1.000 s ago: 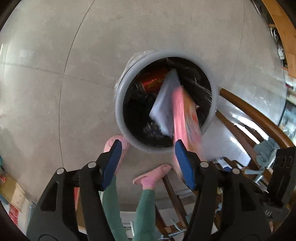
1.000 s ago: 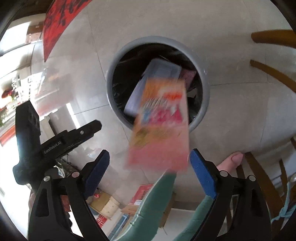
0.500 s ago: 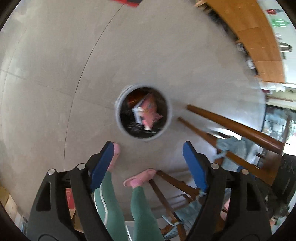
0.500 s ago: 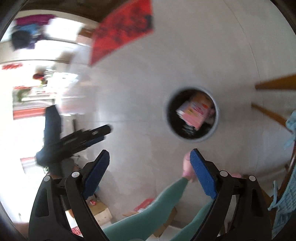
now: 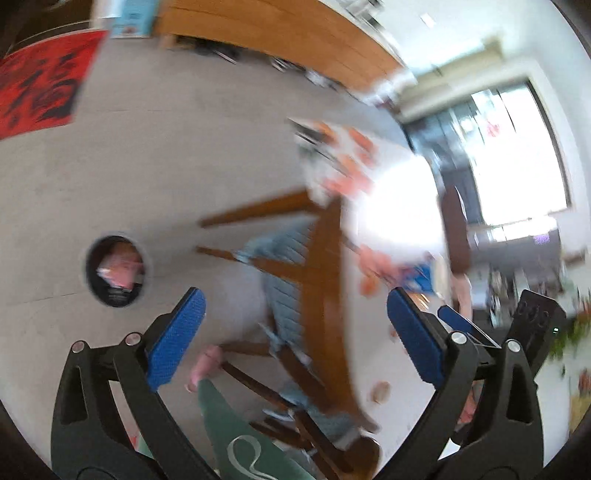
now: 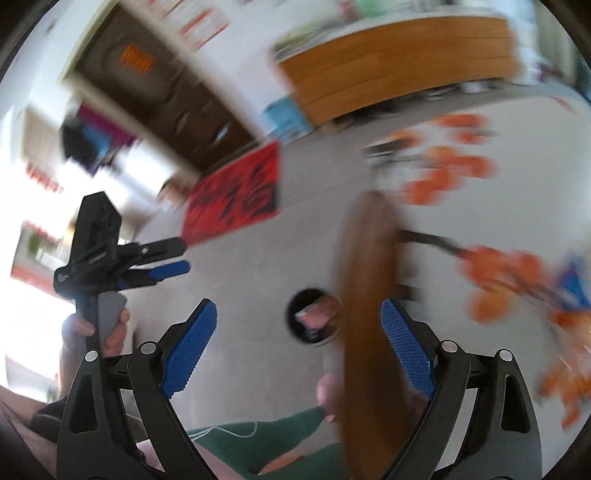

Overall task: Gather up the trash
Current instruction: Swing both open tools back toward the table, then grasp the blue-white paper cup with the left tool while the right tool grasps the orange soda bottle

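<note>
The grey trash bin stands far below on the floor, with a pink packet lying inside it. My left gripper hangs high above the floor; its jaws are opening and nothing is between them. The right wrist view shows the bin small and partly hidden behind a wooden chair back, with the pink packet in it. My right gripper is open and holds nothing. A hand holds the left gripper at the left of that view. Both views are blurred.
A table with a white cloth with an orange pattern stands to the right, above a wooden chair with a blue-grey cushion. A red mat lies on the floor near a wooden cabinet. A person's green trouser leg is below.
Both grippers have risen well above the bin, which now looks small. The pink packet has dropped into the bin. Both views have swung toward the table, and the left jaws stand wider.
</note>
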`<state>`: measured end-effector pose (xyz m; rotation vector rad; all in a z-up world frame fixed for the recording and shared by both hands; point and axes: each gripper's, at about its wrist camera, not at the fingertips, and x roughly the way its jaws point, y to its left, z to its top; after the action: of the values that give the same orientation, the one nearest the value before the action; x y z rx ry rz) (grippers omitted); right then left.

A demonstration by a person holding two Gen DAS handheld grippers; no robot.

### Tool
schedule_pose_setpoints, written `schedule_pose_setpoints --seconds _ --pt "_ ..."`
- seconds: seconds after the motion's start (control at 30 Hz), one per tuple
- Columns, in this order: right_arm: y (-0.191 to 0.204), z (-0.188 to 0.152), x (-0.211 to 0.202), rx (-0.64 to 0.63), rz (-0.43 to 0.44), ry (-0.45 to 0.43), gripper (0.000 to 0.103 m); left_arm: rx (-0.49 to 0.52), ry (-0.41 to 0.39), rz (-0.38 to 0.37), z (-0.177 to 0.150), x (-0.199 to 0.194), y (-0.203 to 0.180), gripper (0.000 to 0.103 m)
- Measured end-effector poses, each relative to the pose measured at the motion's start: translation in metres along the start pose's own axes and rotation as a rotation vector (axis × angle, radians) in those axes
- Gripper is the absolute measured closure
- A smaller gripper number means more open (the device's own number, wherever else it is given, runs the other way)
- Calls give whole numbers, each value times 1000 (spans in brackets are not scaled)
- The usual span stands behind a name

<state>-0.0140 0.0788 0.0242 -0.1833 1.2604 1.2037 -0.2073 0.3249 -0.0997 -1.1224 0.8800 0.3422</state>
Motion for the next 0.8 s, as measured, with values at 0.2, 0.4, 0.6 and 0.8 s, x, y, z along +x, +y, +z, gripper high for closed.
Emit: schedule_pose_setpoints --seconds 0.2,0.4,0.6,0.8 --pt "-132 -40 -73 253 -124 -66 13 159 145 -92 -6 78 -127 7" --pt "-244 -67 -96 523 -69 -116 13 135 242 -139 4 154 -197 7" --pt "-301 -69 -81 669 5 -134 13 174 319 -59 8 214 -257 7" --pt "-339 -53 -52 728 39 -107 15 158 377 38 5 281 -269 8"
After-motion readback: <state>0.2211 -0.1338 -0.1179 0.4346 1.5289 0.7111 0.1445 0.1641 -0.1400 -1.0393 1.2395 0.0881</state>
